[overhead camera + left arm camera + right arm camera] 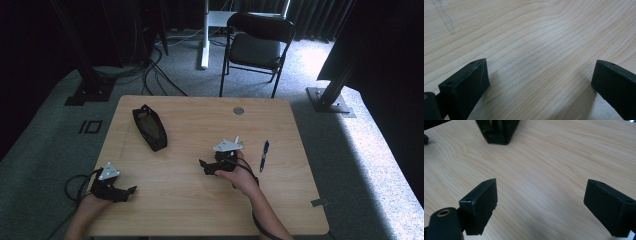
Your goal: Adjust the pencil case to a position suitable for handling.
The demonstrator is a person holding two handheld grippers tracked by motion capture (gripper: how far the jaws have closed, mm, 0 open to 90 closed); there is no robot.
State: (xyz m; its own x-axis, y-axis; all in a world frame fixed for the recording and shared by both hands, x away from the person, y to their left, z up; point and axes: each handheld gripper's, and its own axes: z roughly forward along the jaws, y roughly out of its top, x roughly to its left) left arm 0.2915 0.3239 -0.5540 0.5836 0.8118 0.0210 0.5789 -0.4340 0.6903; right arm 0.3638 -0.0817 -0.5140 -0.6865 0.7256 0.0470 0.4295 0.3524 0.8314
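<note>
We had both grippers, left [131, 190] & right [202, 164], jaws wide w/ nothing held; risk imo: right sweeping back could knock the pen [263, 155] off the table [200, 120], pouch [150, 127] well clear.

On the table [200, 200] a pouch [149, 127] lies far left — a pen [263, 155] right. The right gripper [204, 166] sits between them; the left gripper [131, 191] near-left. Behind, a chair [257, 45].

The desk [190, 200] is pale wood with visible grain and a smooth, faintly sheeny finish. The jaws of both grippers look like matt black plastic. The pouch [149, 127] appears to be black fabric. The floor [45, 125] is rough grey carpet.
</note>
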